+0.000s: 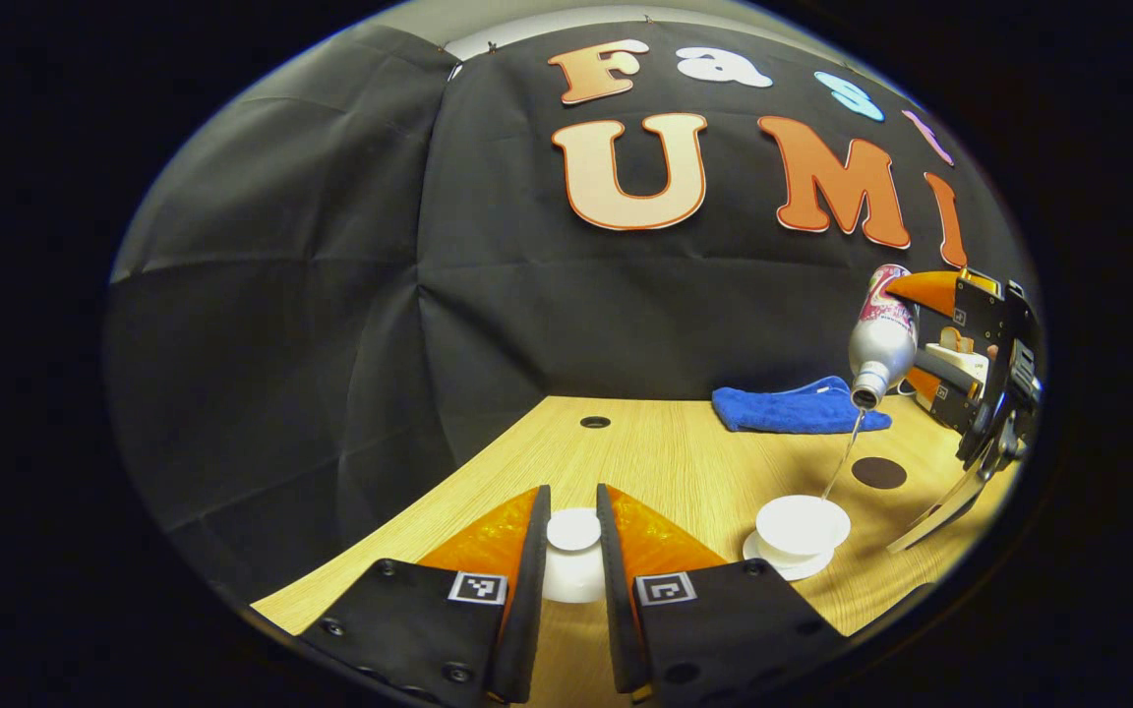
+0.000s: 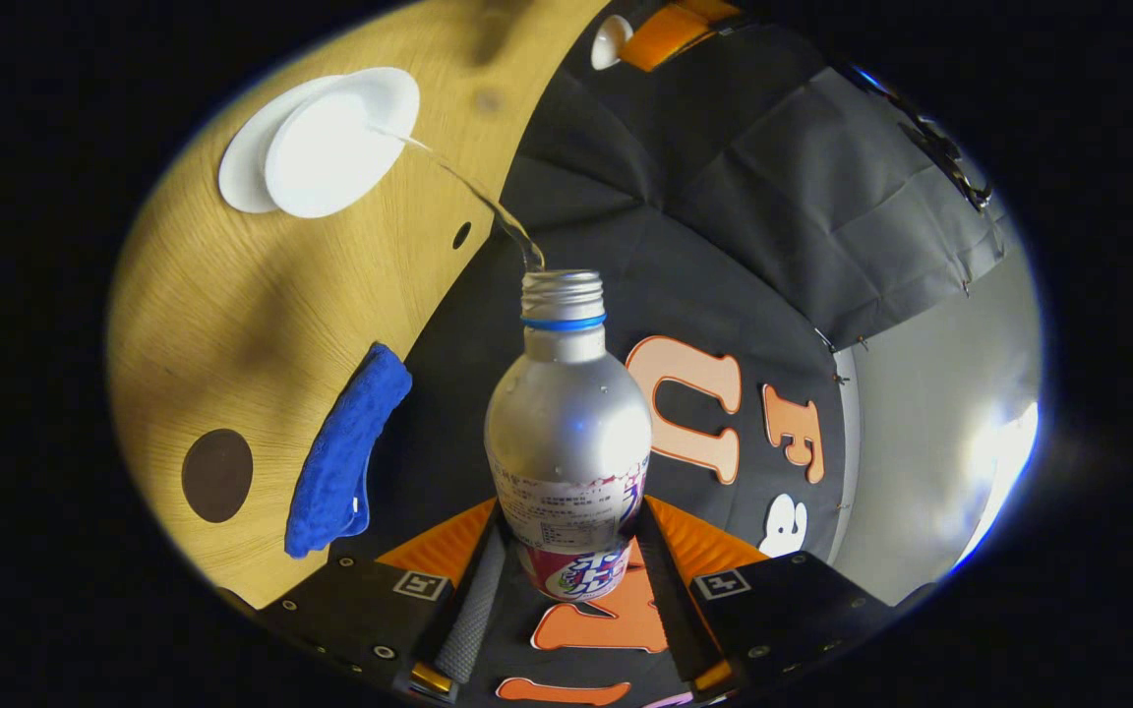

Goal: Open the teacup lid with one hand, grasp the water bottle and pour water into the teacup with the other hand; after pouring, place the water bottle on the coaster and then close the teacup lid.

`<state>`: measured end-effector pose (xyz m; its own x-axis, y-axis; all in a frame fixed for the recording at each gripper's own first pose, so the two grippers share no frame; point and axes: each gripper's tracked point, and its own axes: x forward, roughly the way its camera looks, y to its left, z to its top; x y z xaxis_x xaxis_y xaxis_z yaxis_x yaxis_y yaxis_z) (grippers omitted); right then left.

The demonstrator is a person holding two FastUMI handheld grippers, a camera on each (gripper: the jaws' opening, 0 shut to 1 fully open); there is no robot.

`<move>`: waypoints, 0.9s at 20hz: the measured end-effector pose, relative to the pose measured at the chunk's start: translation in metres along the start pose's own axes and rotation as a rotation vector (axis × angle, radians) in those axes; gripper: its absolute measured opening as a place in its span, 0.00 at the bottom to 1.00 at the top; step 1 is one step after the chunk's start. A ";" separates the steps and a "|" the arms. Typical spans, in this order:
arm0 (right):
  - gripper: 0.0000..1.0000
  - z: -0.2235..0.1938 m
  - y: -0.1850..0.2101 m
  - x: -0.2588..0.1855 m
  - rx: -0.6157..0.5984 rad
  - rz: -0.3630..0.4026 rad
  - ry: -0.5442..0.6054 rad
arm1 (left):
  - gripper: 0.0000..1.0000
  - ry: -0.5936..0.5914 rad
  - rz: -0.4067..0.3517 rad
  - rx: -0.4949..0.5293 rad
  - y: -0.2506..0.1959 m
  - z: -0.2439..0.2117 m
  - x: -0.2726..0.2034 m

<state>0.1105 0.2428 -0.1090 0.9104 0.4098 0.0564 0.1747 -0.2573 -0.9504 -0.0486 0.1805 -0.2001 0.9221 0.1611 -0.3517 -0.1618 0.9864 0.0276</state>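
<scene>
Silver water bottle point(image 2: 568, 423) tilted; thin stream reaching white teacup point(image 2: 330, 147).

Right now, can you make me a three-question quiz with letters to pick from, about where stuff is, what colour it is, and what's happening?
1. Where does the dark brown round coaster lie?
A. on the light wooden table
B. under the teacup
C. on the towel

2. What colour is the folded fluffy towel?
A. red
B. blue
C. green

3. What is the silver metal water bottle doing?
A. standing capped
B. lying flat
C. pouring water

Answers:
1. A: the coaster sits bare on the table, apart from the white teacup.
2. B: the towel is blue in both views.
3. C: the right tool tilts the bottle, and a stream runs into the teacup, while the left tool holds the white round lid.
</scene>
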 end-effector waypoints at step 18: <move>0.76 0.004 0.017 0.004 0.105 0.104 -0.062 | 0.34 0.007 -0.031 0.020 -0.029 -0.003 0.002</move>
<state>0.1159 0.2440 -0.1267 0.8961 0.4398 -0.0604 0.0373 -0.2101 -0.9770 -0.0431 0.1519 -0.2041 0.9239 0.1307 -0.3595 -0.1265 0.9913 0.0354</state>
